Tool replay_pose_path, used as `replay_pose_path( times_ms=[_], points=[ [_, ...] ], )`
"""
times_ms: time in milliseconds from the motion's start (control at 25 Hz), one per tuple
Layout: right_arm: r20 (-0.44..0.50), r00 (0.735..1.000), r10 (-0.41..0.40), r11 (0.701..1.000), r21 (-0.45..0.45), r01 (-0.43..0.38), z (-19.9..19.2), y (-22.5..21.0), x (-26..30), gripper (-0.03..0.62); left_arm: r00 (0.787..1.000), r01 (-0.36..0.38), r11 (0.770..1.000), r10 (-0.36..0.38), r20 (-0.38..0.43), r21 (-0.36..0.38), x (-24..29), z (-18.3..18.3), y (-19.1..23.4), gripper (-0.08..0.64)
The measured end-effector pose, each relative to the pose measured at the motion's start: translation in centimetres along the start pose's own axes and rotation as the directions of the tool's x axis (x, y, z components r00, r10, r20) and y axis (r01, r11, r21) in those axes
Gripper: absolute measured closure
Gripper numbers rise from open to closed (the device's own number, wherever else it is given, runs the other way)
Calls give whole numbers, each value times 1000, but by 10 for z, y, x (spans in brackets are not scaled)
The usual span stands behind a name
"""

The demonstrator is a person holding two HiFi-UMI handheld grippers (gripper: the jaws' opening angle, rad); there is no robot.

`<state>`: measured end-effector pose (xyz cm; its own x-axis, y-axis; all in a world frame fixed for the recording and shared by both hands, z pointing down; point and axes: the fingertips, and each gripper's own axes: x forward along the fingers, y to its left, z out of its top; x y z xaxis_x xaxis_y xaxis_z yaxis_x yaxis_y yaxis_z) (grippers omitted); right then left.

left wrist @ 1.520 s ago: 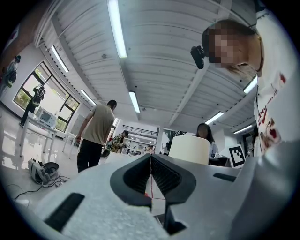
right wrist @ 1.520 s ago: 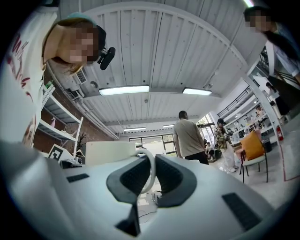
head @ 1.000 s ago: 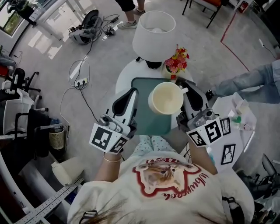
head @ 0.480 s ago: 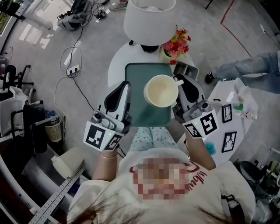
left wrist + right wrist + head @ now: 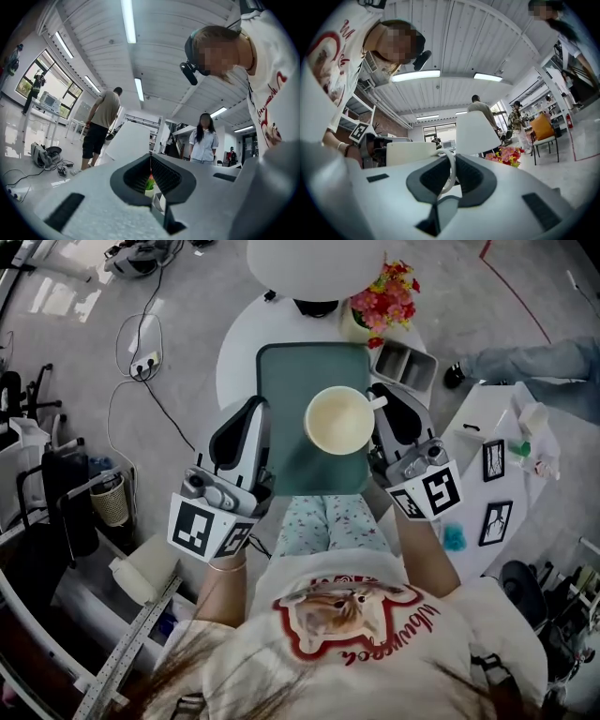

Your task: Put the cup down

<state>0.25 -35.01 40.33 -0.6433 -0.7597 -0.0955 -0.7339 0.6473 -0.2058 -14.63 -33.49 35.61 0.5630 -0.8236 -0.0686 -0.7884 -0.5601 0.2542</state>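
Observation:
A cream cup (image 5: 339, 420) hangs over the right half of a green tray (image 5: 291, 371); I look straight down into it and it looks empty. My right gripper (image 5: 380, 399) is shut on the cup's handle (image 5: 450, 169), which stands between the dark pads in the right gripper view, with the cup body (image 5: 411, 153) to the left. Whether the cup touches the tray I cannot tell. My left gripper (image 5: 256, 409) hovers at the tray's left edge, shut with nothing held; its pads (image 5: 161, 174) meet at the tips.
The tray lies on a round white table (image 5: 234, 352). A white lamp shade (image 5: 314, 261), a flower pot (image 5: 380, 298) and a metal box (image 5: 405, 364) stand at the far side. A side table with marker cards (image 5: 495, 460) is right. Cables (image 5: 141, 352) run on the floor.
The table and tray have slid down the head view, closer to me. The cup stays in the right gripper over the tray. Both grippers keep their state.

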Motion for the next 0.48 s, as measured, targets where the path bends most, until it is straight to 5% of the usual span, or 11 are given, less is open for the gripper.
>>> replay_pose_path(
  times_ms=[480],
  points=[
    [-49,999,4,1000,-19,-5,-54,-3,-2,543,999,-14,1000,14,-44,-3,-18,-37,7,546]
  ],
)
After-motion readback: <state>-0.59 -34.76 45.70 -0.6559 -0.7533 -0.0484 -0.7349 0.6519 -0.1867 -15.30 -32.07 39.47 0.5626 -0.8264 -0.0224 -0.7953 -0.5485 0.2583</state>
